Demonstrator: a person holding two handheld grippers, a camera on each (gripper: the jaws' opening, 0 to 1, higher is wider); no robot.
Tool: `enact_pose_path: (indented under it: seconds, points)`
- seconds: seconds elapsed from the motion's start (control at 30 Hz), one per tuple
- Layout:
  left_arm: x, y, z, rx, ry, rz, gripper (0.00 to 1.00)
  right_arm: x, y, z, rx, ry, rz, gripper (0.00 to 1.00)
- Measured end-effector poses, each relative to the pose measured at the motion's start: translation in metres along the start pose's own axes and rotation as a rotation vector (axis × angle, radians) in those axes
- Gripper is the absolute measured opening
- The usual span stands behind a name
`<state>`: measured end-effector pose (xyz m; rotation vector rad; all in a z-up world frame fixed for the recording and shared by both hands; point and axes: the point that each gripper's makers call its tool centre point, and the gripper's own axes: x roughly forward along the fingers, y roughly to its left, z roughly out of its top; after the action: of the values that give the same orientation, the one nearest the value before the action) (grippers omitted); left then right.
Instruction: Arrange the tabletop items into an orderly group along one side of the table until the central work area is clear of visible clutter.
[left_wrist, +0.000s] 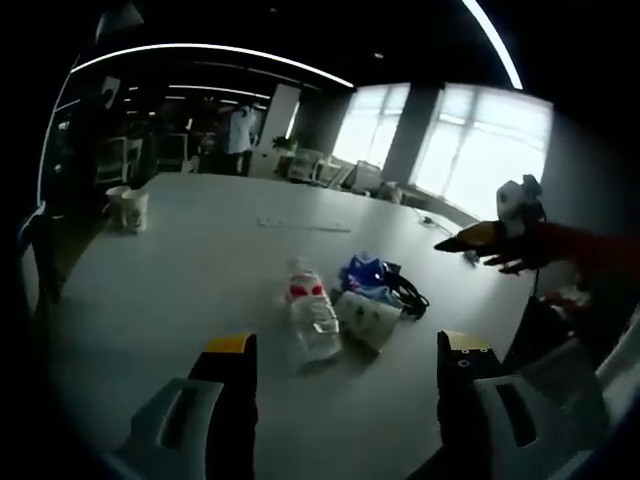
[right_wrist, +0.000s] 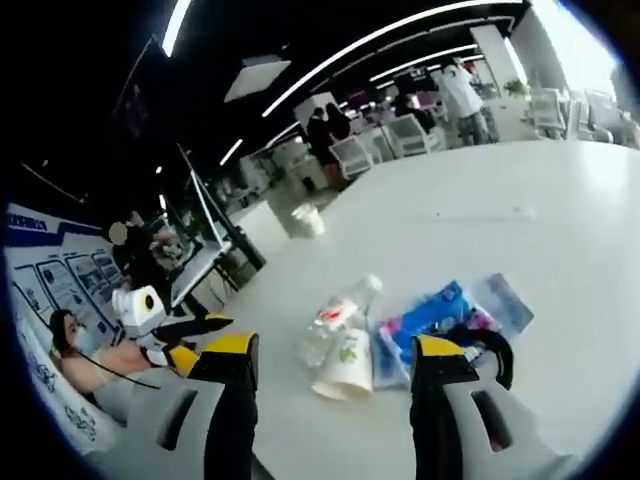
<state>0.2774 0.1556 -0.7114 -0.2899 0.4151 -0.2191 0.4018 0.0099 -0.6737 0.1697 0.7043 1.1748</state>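
- Left gripper and right gripper both hover with jaws wide, holding nothing.
- Clear plastic bottle, white paper cup, blue packet and black cable cluster mid-table.
- Bare white tabletop surrounds them; another paper cup sits near the far edge.

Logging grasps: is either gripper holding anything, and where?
Nothing is held. Both the left gripper and right gripper have open, empty jaws.

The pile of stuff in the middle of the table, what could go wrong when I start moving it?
The clear bottle lies on its side, so a nudge may roll it away. The paper cup is tipped against it and could crush under a firm squeeze. The black cable lies among the blue packets and may drag them along.
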Motion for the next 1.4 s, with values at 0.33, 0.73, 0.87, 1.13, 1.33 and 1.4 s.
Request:
enact_pose_path:
  seconds: [0.33,0.73,0.87,1.13,1.33,1.4]
  points:
    - [0.017,0.004,-0.004,0.024,0.017,0.014,0.66,0.036,0.007,-0.001,0.074,0.065,0.088,0.55]
    - [0.037,0.008,-0.008,0.053,0.041,0.024,0.63,0.069,0.001,0.002,0.176,0.117,0.146,0.5]
    - [0.044,0.013,-0.01,0.064,0.051,0.03,0.61,0.08,-0.002,0.007,0.201,0.113,0.178,0.5]
    - [0.055,0.015,-0.011,0.027,0.051,0.034,0.59,0.105,-0.01,0.013,0.304,0.127,0.195,0.47]
    - [0.063,0.021,-0.011,0.006,0.064,0.05,0.57,0.118,-0.014,0.009,0.318,0.158,0.196,0.46]
    - [0.068,0.025,-0.011,-0.015,0.082,0.063,0.56,0.121,-0.018,0.005,0.318,0.178,0.183,0.46]
